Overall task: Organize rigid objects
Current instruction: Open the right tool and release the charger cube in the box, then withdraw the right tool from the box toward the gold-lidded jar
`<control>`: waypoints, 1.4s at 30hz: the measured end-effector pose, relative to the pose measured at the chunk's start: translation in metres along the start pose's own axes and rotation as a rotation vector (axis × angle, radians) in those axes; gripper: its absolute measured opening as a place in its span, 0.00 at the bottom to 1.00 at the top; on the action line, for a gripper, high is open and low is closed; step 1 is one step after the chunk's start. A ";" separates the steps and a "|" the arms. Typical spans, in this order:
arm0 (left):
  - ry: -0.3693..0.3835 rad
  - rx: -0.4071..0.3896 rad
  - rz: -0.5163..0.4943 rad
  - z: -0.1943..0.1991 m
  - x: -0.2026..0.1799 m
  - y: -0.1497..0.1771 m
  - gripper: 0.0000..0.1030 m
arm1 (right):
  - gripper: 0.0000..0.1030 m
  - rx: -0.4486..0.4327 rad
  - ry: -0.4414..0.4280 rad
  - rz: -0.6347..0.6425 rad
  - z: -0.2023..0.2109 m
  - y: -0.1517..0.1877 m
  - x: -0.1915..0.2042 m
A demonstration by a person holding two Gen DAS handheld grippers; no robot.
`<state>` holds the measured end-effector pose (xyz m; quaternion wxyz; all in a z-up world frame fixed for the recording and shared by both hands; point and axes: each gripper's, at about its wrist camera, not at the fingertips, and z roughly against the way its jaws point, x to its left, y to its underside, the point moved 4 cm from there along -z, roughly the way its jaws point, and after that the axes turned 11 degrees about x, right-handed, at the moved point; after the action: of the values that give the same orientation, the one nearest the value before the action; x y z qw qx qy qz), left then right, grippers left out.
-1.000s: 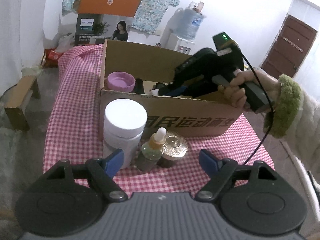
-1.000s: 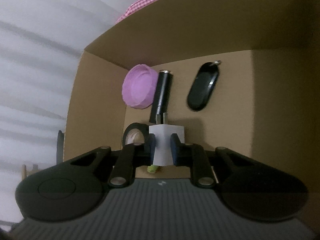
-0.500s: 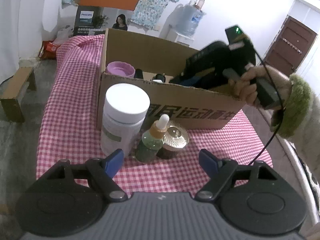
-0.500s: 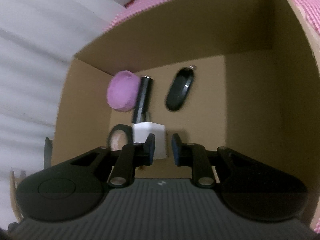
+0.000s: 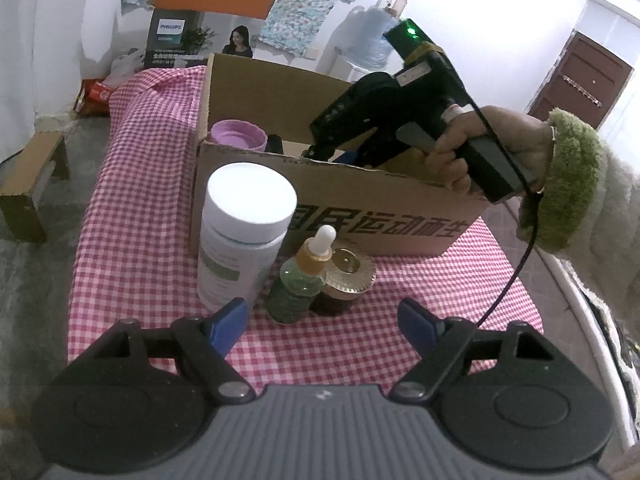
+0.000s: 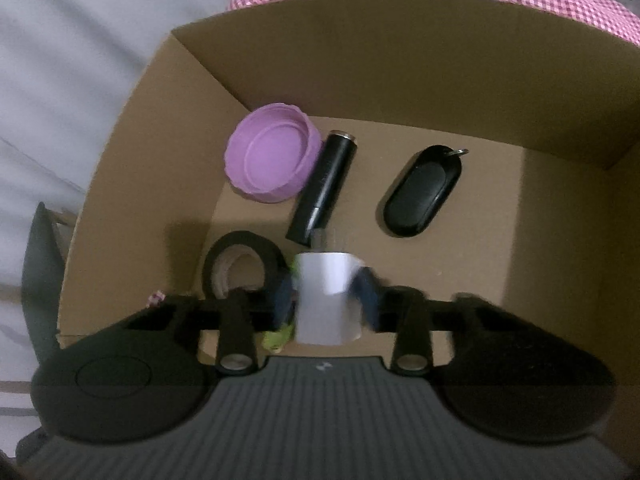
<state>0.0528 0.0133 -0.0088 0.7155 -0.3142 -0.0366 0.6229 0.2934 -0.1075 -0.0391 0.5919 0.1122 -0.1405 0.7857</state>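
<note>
In the right wrist view my right gripper [image 6: 324, 296] hangs inside the cardboard box [image 6: 560, 260], jaws opening. A white charger block [image 6: 328, 300] lies between them on the box floor, and the pads stand off it. A purple lid [image 6: 272, 160], a black cylinder [image 6: 324, 188], a black oval case [image 6: 424, 190] and a black tape roll [image 6: 240, 264] also lie in the box. My left gripper [image 5: 322, 316] is open over the table, just short of a white bottle [image 5: 244, 232], a green dropper bottle [image 5: 300, 280] and a gold-lidded jar [image 5: 348, 276].
The box [image 5: 360, 216] stands on a pink checked cloth [image 5: 140, 200]. A person's hand with a green fuzzy cuff [image 5: 560, 176] holds the right gripper over the box's right side. A wooden bench [image 5: 32, 184] stands on the floor at the left.
The right gripper was shut on the white block; its jaws have spread and let it go, and the gripper has drawn back up. The left gripper has barely moved.
</note>
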 end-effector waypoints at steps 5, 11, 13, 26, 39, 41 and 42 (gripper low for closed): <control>0.008 0.006 0.010 -0.001 0.008 -0.001 0.81 | 0.28 0.013 -0.134 -0.130 0.005 0.001 -0.030; 0.014 0.009 0.013 -0.002 0.010 -0.002 0.81 | 0.32 0.025 -0.190 -0.263 0.017 0.010 -0.069; 0.012 0.010 0.014 -0.002 0.010 -0.002 0.81 | 0.40 0.029 -0.177 -0.279 0.019 0.012 -0.074; -0.034 -0.009 -0.019 0.007 -0.004 0.000 0.84 | 0.64 -0.178 -0.171 -0.128 0.088 0.046 -0.050; -0.089 0.024 -0.122 -0.009 -0.031 0.007 0.91 | 0.82 -0.493 -0.042 0.097 0.162 0.202 -0.026; -0.094 0.040 -0.152 -0.016 -0.038 0.010 0.92 | 0.82 -0.503 -0.043 0.095 0.152 0.220 -0.021; -0.095 0.047 -0.166 -0.019 -0.040 0.011 0.92 | 0.82 -0.504 -0.048 0.091 0.148 0.229 -0.022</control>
<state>0.0427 -0.0311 -0.0157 0.7692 -0.2633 -0.0819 0.5764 0.0801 -0.2389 0.0719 0.5618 -0.0268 -0.3509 0.7487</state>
